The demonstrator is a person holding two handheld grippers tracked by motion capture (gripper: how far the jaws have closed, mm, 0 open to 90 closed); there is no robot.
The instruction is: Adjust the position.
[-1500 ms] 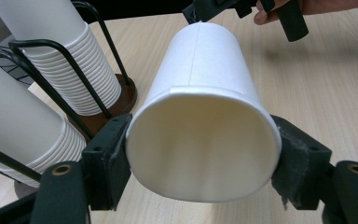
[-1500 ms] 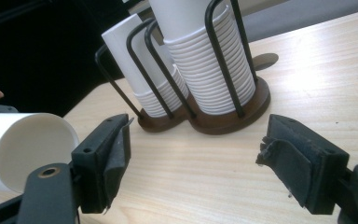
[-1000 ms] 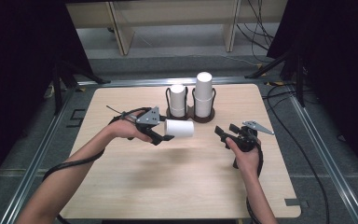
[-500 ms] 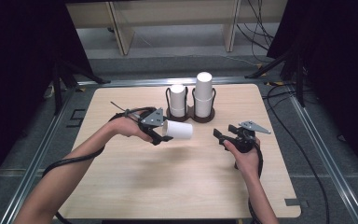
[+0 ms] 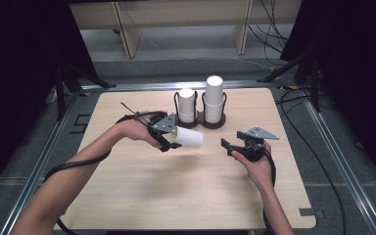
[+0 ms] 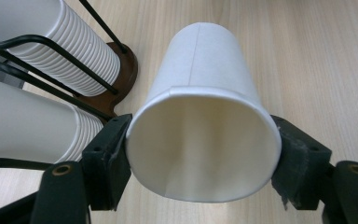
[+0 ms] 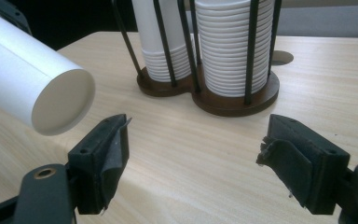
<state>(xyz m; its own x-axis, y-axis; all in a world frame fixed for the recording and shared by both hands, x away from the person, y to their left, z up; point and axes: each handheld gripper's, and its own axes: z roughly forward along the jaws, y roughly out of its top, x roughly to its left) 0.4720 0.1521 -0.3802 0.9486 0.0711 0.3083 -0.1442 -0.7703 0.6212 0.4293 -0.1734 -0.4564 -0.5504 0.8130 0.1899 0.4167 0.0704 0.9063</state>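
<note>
- High view: the left gripper (image 5: 172, 141) holds a single white paper cup (image 5: 188, 137) on its side above the wooden table (image 5: 142, 196), just in front of the two-post cup holder (image 5: 201, 119); the cup's closed base points toward the right gripper (image 5: 228, 145).
- Left gripper view: both jaws press on the paper cup (image 6: 205, 121) at its open rim, one on each side; the mouth is squeezed slightly out of round, which suggests thin, soft walls.
- Right gripper view: the right gripper (image 7: 193, 149) stands with jaws apart and nothing between them; they have just been opening. The cup's base (image 7: 63, 101) hangs up and to the left of them, not touching.
- Behind, two stacks of nested cups (image 7: 219, 46) stand upright inside the holder's black wire posts.
- Handling, as a judgement: the cup is very light, easily crushed and smooth-sided. The rolled rim and the flat base are its stiffest parts; a second hold is best taken near the base, across its width, with gentle pressure only.
</note>
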